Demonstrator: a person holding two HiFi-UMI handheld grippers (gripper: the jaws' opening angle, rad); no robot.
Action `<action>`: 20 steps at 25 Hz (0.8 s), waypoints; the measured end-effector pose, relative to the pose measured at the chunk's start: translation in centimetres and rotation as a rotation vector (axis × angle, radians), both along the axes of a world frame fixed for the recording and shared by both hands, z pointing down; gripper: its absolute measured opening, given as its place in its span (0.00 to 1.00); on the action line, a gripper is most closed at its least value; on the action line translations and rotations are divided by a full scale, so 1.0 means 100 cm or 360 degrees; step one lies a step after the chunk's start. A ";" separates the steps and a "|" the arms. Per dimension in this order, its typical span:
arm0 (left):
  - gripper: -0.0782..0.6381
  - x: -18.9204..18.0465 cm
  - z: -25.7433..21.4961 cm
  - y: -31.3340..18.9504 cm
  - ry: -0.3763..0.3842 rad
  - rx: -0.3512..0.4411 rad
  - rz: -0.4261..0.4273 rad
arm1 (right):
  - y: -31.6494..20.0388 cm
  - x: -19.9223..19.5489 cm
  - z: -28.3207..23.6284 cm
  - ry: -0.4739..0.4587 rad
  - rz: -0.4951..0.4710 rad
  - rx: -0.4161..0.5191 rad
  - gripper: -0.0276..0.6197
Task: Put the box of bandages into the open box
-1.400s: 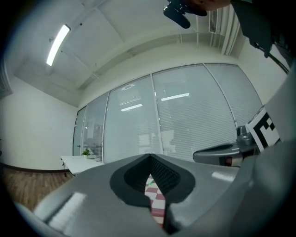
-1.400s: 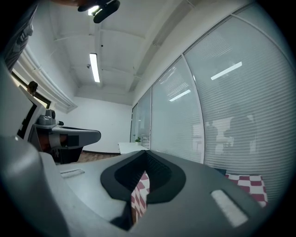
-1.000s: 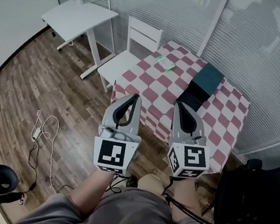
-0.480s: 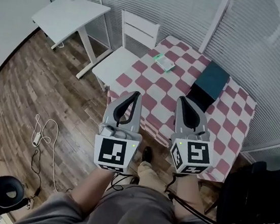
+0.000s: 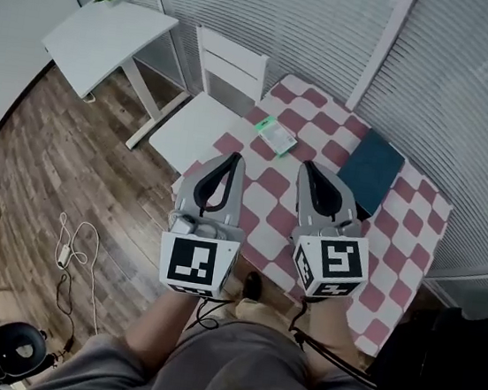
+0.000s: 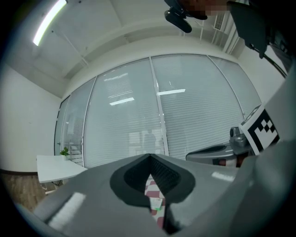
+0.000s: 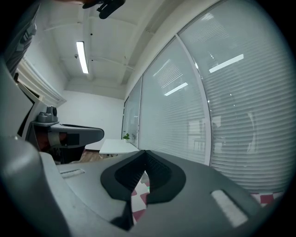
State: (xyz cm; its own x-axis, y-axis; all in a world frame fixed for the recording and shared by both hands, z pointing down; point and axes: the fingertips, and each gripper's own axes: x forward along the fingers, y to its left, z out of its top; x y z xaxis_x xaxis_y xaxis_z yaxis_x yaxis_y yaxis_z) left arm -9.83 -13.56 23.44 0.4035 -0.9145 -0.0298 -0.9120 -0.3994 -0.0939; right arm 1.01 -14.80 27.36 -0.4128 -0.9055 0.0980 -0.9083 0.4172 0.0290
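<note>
Head view: holding the left gripper [image 5: 233, 157] and the right gripper [image 5: 307, 166] side by side over the near edge of the checked table [image 5: 387, 271], both pointing toward the far side. Showing both pairs of jaws pressed together with nothing between them, and matching that in the left gripper view and the right gripper view, with the tips meeting in each. Finding the box of bandages [image 5: 276, 136] lying flat on the table just beyond the tips, roughly between the two lines of reach, close to the far left edge beside the white chair [image 5: 202, 122]. Finding the open box [image 5: 372, 169] at the far right, apart from the bandages, dark teal with a black strip at its near end.

Judging the main hazard to be arriving with the jaws not yet parted: pushing the low, light box instead of gripping it, and sliding it off the far left edge toward the chair. Also risking pinching the cloth along with the box when coming in low, dragging the cloth and shifting the open box. Risking a corner-only grip on such a thin box, letting it twist and drop on the way right. Risking a clash between the grippers, being carried so close together, if both are reaching for the same small target. Possibly clipping the rim of the open box during the drop, tipping the bandages outside it
</note>
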 end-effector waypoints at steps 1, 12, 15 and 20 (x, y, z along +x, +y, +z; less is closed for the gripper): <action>0.11 0.001 -0.003 -0.010 0.0004 0.0013 -0.0012 | -0.010 0.001 -0.002 0.0004 -0.0014 0.0012 0.09; 0.11 -0.001 -0.035 -0.069 0.0025 0.0085 -0.0056 | -0.072 -0.006 -0.027 0.0034 -0.0099 0.0049 0.09; 0.11 -0.004 -0.030 -0.083 0.0041 0.0043 -0.0034 | -0.085 -0.010 -0.017 0.0055 -0.0109 -0.0011 0.09; 0.11 0.000 -0.013 -0.116 0.0088 -0.0033 0.0027 | -0.114 -0.011 0.008 0.0082 -0.0138 -0.0103 0.11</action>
State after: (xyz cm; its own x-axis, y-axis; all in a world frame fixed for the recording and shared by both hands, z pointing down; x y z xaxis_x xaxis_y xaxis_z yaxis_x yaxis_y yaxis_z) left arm -9.79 -25.14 22.09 0.4172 -0.9082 -0.0338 -0.9086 -0.4161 -0.0350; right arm -0.06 -26.21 28.15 -0.4823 -0.8577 0.1783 -0.8667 0.4968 0.0455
